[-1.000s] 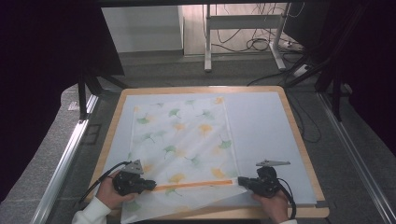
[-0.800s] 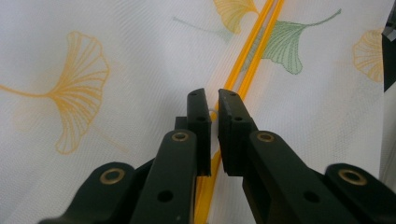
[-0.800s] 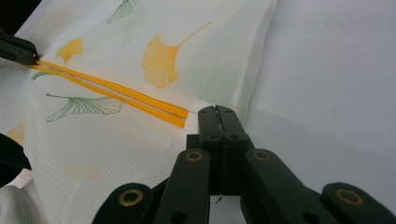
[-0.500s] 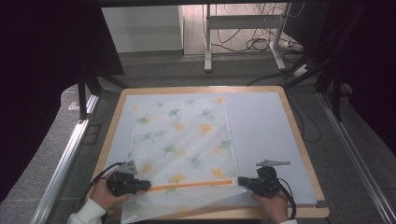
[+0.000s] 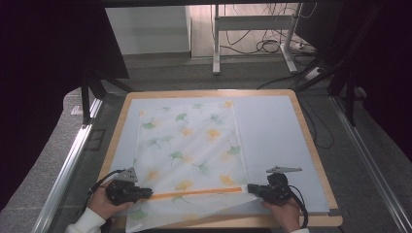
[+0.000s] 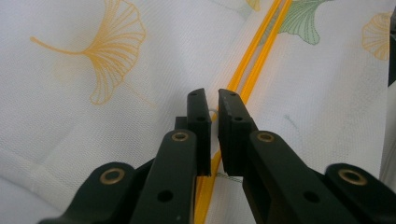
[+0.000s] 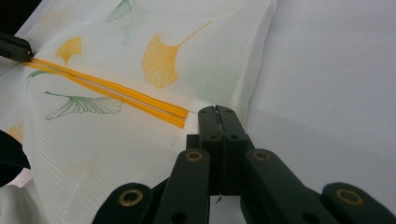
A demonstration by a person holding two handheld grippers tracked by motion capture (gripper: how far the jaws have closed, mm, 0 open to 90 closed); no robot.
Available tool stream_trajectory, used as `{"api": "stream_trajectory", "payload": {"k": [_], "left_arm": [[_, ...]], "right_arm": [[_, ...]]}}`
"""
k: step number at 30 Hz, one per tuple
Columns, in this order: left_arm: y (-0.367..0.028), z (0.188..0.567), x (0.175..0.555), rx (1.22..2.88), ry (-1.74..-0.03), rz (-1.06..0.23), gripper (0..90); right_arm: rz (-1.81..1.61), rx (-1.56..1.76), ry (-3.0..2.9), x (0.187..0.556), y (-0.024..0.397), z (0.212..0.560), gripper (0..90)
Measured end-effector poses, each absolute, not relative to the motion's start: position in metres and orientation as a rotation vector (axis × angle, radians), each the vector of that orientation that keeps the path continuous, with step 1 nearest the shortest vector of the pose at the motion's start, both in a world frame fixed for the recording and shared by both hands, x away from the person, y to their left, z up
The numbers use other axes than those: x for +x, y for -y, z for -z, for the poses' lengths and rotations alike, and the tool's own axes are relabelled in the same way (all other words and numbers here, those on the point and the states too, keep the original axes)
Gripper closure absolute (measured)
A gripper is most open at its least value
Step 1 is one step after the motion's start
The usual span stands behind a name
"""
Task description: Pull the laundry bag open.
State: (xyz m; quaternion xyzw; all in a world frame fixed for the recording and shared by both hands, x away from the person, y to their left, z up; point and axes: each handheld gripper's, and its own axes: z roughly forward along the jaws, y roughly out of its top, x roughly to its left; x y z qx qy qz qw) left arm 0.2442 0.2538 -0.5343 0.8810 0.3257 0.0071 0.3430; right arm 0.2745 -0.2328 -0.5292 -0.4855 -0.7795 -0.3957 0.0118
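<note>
Both grippers pinch the mesh laundry bag (image 5: 189, 145) at its orange zipper (image 5: 194, 193), left gripper (image 5: 145, 193) on the pull, right gripper (image 5: 251, 188) clamping the end; zipping is barely begun.

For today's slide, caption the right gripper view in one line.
Right gripper shut on the mesh bag edge beside its orange zipper.
</note>
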Motion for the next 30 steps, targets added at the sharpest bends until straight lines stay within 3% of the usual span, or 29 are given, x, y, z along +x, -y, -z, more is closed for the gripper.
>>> {"api": "stream_trajectory", "payload": {"k": [30], "left_arm": [[-0.266, 0.534, 0.243, 2.269, -0.884, -0.036, 85.0]], "right_arm": [[1.236, -1.516, 2.431, 0.274, 0.233, 0.529, 89.5]]}}
